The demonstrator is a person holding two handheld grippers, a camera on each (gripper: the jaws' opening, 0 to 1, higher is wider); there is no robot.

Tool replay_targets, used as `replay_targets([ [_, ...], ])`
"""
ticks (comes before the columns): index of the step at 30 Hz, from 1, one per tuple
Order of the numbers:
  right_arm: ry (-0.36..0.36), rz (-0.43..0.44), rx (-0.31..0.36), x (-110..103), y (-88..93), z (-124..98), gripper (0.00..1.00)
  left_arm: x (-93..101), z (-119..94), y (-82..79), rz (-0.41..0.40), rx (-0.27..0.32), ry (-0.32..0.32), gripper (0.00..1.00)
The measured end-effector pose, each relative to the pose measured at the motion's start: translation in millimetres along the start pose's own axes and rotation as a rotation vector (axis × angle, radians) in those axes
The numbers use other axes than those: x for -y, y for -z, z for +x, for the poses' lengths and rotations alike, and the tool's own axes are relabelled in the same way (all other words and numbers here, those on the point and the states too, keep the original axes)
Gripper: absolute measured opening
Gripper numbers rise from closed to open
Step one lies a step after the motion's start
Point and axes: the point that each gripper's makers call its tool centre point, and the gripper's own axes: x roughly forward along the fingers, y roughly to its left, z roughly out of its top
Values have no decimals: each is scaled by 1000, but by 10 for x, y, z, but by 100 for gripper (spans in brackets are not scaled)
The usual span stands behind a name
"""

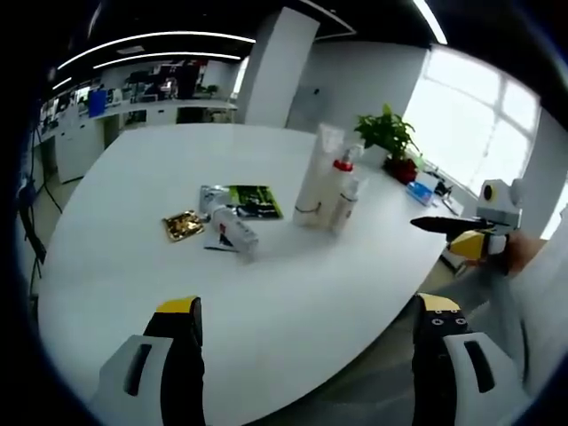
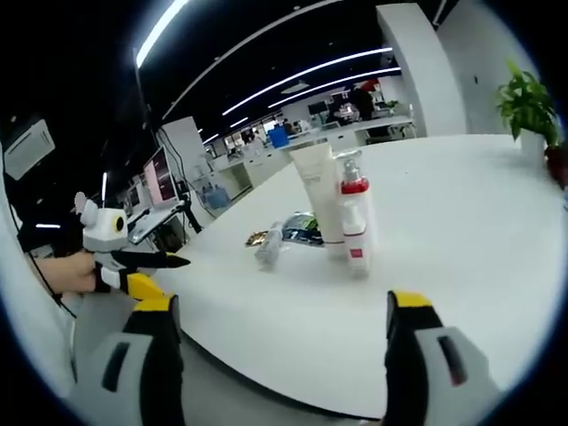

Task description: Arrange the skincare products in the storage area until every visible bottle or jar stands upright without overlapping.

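**Both grippers empty at the table's edge, three products standing, others lying flat**

The white table (image 1: 293, 293) is the landmark. Near its middle stands a cluster of upright products: a tall white tube (image 1: 317, 177), a red-collared pump bottle (image 1: 341, 182) touching it, and a small white bottle (image 1: 345, 206) in front of that (in the right gripper view the small bottle overlaps the pump bottle, so their separation there is hard to judge). To the side of this cluster, away from the window, lie flat items: a white tube on its side (image 1: 232, 229), a green sachet (image 1: 253, 201) just behind it, and a gold packet (image 1: 183, 225) beside the tube.

The left gripper (image 1: 306, 324) hangs at the near edge of the table, jaws spread wide with nothing between them. The right gripper (image 2: 280, 324) sits off another edge of the table, jaws likewise parted and empty, facing the standing cluster.

A potted plant (image 1: 389, 138) stands at the table's far side, beyond the cluster, near the window.
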Motion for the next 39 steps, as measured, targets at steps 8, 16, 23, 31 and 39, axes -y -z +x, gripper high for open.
replay_targets([
  [8, 71, -13, -23, 132, 26, -8, 95, 20, -4, -24, -9, 2, 29, 97],
  [16, 146, -17, -67, 292, 67, -2, 94, -4, -72, -55, 3, -1, 44, 97],
  [23, 168, -57, -72, 302, -46, 3, 93, -83, -130, -16, 10, -10, 46, 97],
  [31, 137, -91, -71, 170, -213, 169, 91, -129, -157, 0, 17, -1, 36, 97],
  [39, 39, -112, -162, -139, -190, 562, 88, -157, -170, -20, 38, 22, 27, 97],
])
